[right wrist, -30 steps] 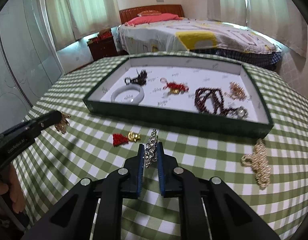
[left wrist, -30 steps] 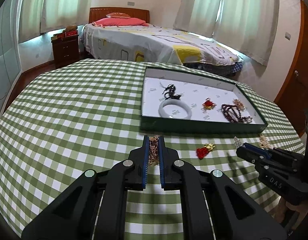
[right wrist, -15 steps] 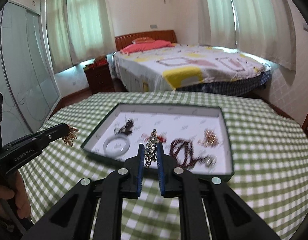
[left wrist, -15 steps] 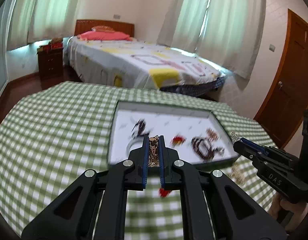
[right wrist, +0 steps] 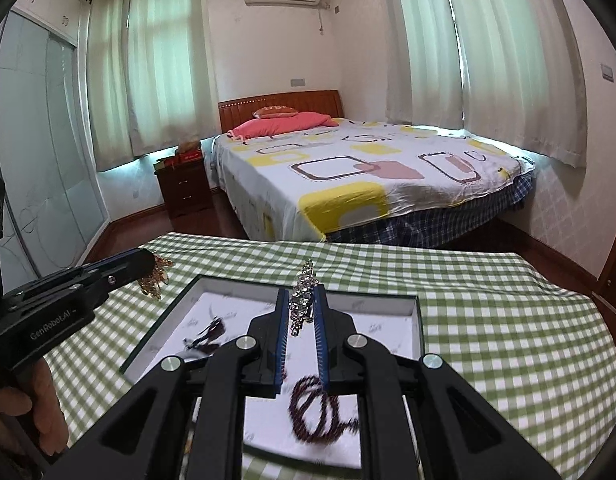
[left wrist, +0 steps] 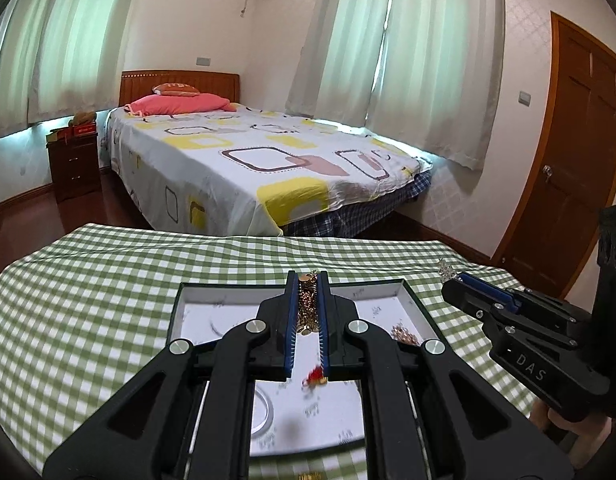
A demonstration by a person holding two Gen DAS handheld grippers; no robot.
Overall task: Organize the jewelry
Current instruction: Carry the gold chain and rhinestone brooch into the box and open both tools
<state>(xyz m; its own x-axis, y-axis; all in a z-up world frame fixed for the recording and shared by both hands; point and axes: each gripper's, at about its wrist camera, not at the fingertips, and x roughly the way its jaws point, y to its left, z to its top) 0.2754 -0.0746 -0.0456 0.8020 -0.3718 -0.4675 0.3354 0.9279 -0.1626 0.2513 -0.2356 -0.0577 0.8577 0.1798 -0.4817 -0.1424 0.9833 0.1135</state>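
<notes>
The surface (right wrist: 488, 320) wears matt checked cloth. The gold chain (left wrist: 306, 308) is shiny metal, the brooch (right wrist: 301, 300) glittering; the black tool (left wrist: 308, 316) looks like matt plastic.

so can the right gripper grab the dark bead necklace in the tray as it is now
Probably not yet: the right gripper is shut on a rhinestone piece, so its jaws are occupied. The dark bead necklace lies uncovered in the tray below.

A green-and-white checked tablecloth (left wrist: 87, 304) covers the table. The tray (right wrist: 419, 320) has a dark green rim and a white floor. Both grippers are black with blue pads (left wrist: 292, 320); the left gripper (left wrist: 308, 304) pinches a gold chain (left wrist: 307, 312), the right gripper (right wrist: 301, 308) a silver sparkling piece (right wrist: 301, 300). Dark red beads (right wrist: 312, 416) and a red tassel charm (left wrist: 316, 374) lie in the tray. Far off, the bedspread (left wrist: 267, 160) is white with yellow and brown squares, and the pillow (left wrist: 175, 102) is pink.
</notes>
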